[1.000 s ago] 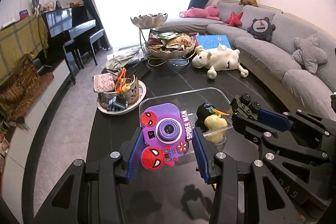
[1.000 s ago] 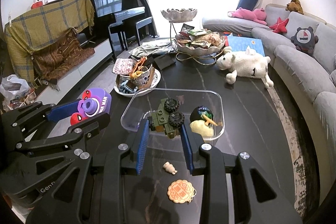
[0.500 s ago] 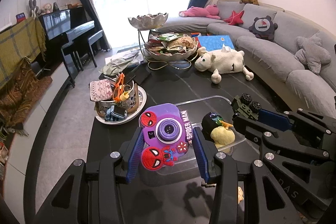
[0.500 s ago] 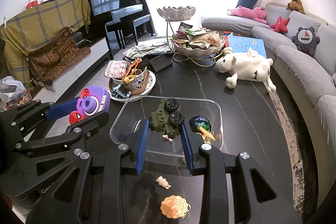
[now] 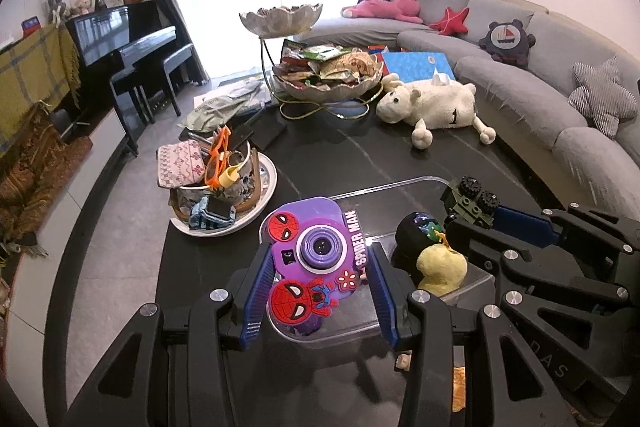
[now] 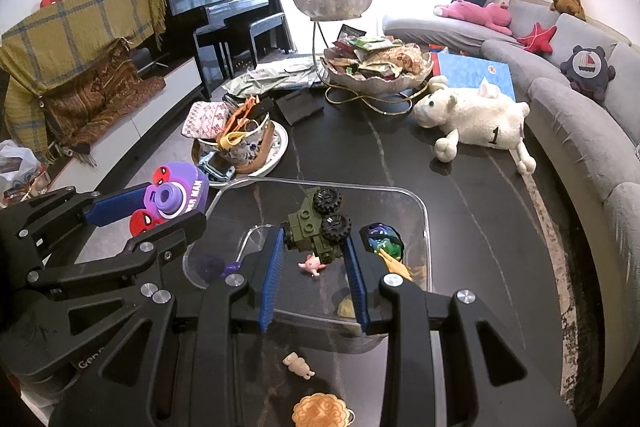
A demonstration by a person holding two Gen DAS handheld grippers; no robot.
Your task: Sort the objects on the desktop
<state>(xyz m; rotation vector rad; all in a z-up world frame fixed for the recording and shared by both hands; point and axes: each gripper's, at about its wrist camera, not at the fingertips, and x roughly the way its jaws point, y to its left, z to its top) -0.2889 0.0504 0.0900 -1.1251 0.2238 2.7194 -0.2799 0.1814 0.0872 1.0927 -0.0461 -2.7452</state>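
Note:
My left gripper (image 5: 316, 271) is shut on a purple Spider-Man toy camera (image 5: 316, 255), held over the near left part of a clear plastic tray (image 5: 416, 183) on the black table. My right gripper (image 6: 314, 247) is shut on a green toy truck with black wheels (image 6: 320, 223), held over the same tray (image 6: 420, 203). In the tray lie a dark ball toy (image 6: 382, 239), a yellow duck (image 5: 440, 267) and a small pink pig (image 6: 312, 265). The left gripper with the camera (image 6: 172, 199) shows at the left of the right wrist view.
A plate with a full patterned bowl (image 5: 224, 183) stands left of the tray. A white plush sheep (image 5: 436, 107) and a tiered snack stand (image 5: 324, 75) are farther back. A small beige figure (image 6: 298, 363) and an orange cookie charm (image 6: 320, 409) lie near the table's front edge.
Both grippers have moved forward over the tray, each still holding its toy. The tray and its contents now sit closer beneath the fingers.

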